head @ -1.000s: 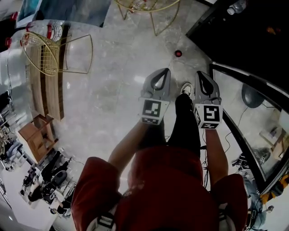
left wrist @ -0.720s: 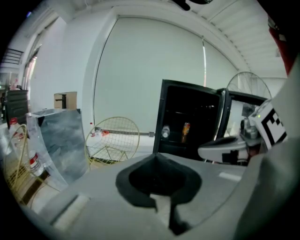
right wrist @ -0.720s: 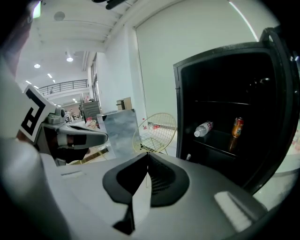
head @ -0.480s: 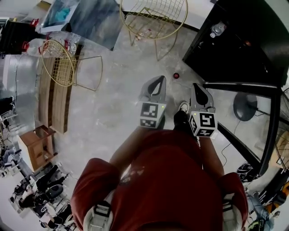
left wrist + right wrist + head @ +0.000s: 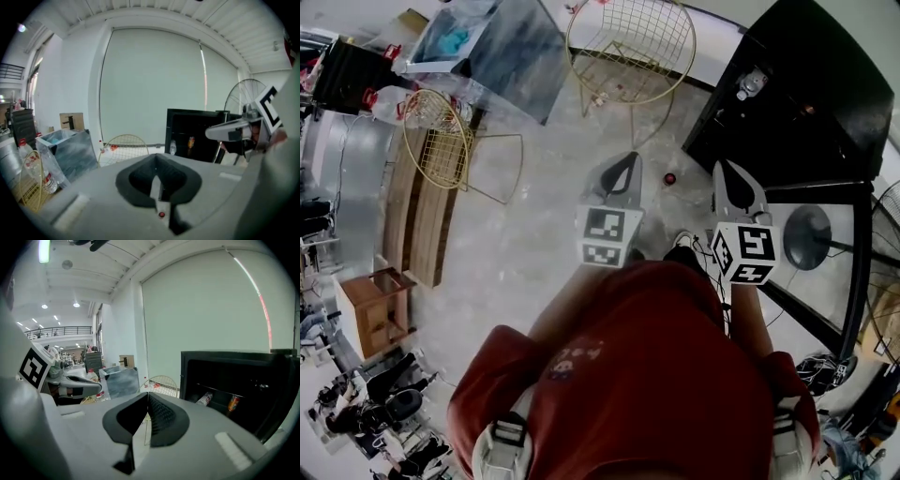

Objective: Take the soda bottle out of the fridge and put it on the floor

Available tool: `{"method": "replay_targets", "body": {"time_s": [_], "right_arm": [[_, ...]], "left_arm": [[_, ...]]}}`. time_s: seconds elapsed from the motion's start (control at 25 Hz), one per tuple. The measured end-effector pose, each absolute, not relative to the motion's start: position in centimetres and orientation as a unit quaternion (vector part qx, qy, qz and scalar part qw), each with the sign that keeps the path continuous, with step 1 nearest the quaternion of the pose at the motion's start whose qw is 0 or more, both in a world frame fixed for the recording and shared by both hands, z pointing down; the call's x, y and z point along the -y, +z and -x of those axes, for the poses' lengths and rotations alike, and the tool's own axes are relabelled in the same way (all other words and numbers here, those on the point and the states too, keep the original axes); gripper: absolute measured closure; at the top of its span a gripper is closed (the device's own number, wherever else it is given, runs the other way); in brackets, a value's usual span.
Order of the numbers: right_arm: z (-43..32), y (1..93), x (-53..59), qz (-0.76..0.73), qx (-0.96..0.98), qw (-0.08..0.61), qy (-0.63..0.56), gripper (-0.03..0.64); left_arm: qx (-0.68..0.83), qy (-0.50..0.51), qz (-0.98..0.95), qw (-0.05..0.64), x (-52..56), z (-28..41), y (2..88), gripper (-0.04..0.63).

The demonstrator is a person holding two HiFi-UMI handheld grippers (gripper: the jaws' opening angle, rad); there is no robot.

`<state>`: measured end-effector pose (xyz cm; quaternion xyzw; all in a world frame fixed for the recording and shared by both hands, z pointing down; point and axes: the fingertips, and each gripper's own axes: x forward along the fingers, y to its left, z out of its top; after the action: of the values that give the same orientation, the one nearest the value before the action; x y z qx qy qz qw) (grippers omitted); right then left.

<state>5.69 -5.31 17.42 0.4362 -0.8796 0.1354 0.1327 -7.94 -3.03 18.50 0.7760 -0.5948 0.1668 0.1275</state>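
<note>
As we face it, fridge [image 5: 220, 357]: black, open, right edge cut off in our right gripper view.
Soda bottle [image 5: 205, 399]: lying on a fridge shelf near a can [image 5: 233, 403]; small, label unreadable.
Left gripper [image 5: 157, 173]: jaws pressed together, empty.
Right gripper [image 5: 146, 404]: jaws pressed together, empty.

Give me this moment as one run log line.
left gripper: shut, empty | right gripper: shut, empty | fridge: open | bottle: inside fridge, untouched
</note>
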Motion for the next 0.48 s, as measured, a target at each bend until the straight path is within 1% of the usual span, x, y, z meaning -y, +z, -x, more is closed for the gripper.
{"method": "replay_targets", "body": {"time_s": [0.2, 0.48], "right_arm": [[-5.6, 16.3, 6.3, -0.439, 0.878, 0.136, 0.134, 0.615], [-5.4, 16.8, 6.6, -0.436, 0.877, 0.146, 0.136, 0.615]], "left_arm": [[0.6, 0.153, -0.776, 0.121, 4.3, 8.8, 16.7, 0.595], [0.608, 0.157, -0.768, 0.128, 5.0, 9.9, 16.8, 0.595]]}}
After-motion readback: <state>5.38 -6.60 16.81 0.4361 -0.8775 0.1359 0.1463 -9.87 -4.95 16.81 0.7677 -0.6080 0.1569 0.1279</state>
